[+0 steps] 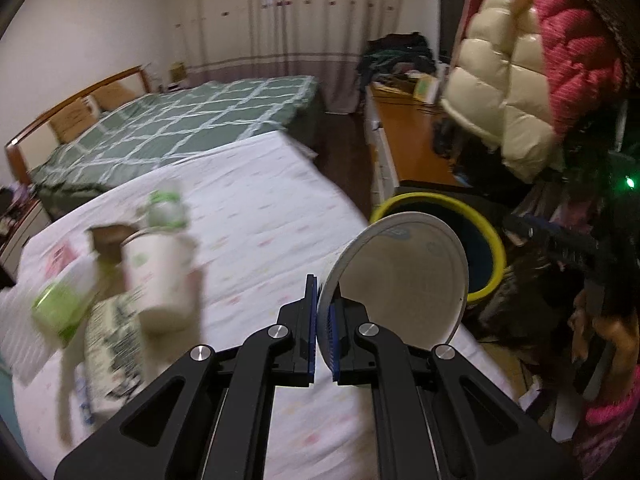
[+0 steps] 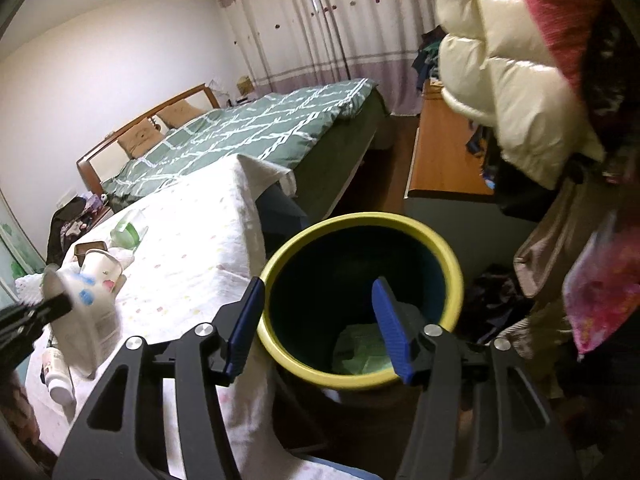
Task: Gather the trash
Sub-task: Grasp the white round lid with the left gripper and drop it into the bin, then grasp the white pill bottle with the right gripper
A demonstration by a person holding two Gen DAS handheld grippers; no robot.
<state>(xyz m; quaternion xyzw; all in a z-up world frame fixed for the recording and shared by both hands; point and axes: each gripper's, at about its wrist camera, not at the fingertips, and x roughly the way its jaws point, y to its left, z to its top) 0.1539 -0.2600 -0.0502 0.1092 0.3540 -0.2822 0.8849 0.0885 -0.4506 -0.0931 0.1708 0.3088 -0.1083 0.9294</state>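
Gripping paper bowl (image 1: pixel 400 280) rim — bin (image 2: pixel 448 264) near.

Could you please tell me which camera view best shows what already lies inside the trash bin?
The right wrist view: it looks down into the trash bin, showing greenish wrapping at the bottom. The left wrist view shows only part of its yellow rim behind the held paper bowl.

The left gripper (image 1: pixel 325 312) points downward, its jaws clamped on a thin rim. The right gripper (image 2: pixel 318 320) also angles down, jaws apart.
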